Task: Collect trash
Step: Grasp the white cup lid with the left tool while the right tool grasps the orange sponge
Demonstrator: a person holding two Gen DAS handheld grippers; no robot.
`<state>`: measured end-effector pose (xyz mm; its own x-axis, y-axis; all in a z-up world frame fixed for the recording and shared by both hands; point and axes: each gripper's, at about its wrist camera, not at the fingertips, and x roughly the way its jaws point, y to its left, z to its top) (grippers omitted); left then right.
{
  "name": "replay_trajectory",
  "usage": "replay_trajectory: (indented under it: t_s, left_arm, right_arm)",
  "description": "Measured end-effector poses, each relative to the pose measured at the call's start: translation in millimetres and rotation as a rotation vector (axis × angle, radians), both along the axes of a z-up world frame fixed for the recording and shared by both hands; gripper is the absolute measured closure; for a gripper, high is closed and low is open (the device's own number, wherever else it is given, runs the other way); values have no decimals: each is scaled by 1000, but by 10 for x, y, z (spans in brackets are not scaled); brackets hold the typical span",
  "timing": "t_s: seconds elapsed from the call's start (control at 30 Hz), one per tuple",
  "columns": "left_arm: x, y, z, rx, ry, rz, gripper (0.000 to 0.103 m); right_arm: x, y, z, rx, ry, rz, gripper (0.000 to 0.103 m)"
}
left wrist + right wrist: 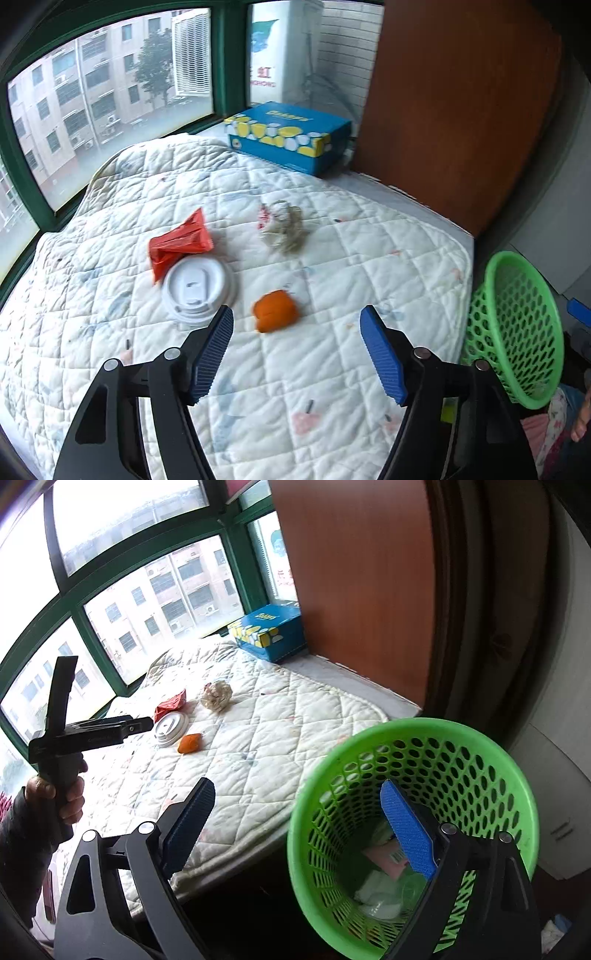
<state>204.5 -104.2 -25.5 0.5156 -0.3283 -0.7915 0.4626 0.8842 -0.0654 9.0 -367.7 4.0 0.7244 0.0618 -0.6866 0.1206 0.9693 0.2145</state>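
- Left gripper (297, 321): I have it wide open over the near part of the quilted pad (332, 258), angled down. Nothing sits between the blue pads (212, 354).
- Right gripper (299, 801): also wide open and empty. Its right finger hangs inside the mouth of the green basket (517, 775); the left finger is outside, over the pad's edge. I cannot tell whether the finger touches the basket wall.
- Basket contents, seen from the right wrist: a pink packet, some white paper and something clear lie at the bottom, so my judgement is the collecting is part done.
- Nearest trash still on the pad: an orange piece (275, 311), just ahead of the left gripper and between the lines of its fingers.
- Just beside it to the left, a white cup lid (197, 288); a red wrapper (179, 242) touches its far edge, possibly tucked partly under it.
- Farther back, apart from these, a crumpled clear wrapper (282, 227).
- Farthest, by the window, a blue tissue box (288, 136); I treat it as not trash.
- Step in hand, as I judge it: take the orange piece with the left gripper.
- How to do it well: centre the piece between the pads, come down until the tips are just above the quilt, then close on the piece alone.
- Risk: pinching quilt fabric with it, or nudging the lid aside.
- Keep the basket mouth tilted toward the pad so the drop is short.
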Motion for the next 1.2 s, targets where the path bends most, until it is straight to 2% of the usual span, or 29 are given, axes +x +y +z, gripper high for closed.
replay_trajectory:
  t_s: [0.1,0.17,0.2,0.43,0.63,0.97,1.0,1.07,1.2]
  left_arm:
    - [251,204,-125,17,22,63,32]
    - [405,304,-216,40,27,99,25]
    - [468,333,-264,51,27,112,24]
    - [846,399,-620,96,65,124,18]
    - [1041,374,-796,94,87,120,9]
    - [1252,339,-1034,130,105,136,9]
    - [1256,337,-1050,131,105,135,10]
    - [1257,331,-1076,121,112,119,20]
    - [1212,347,-1043,109,97,119,20]
  right_arm:
    - [149,201,-34,-24,6,40,13]
    - [238,325,-69,-35,10,65,13]
    - [286,383,-90,-40,14,76,13]
    - [612,653,-290,-42,57,135,13]
    - [821,766,-426,-19,85,157,13]
    - [1100,900,-607,3,120,188,13]
    - [1123,920,-619,1,121,192,13]
    - [1172,963,-646,-4,126,202,13]
    - [1267,1042,-703,-7,136,219,13]
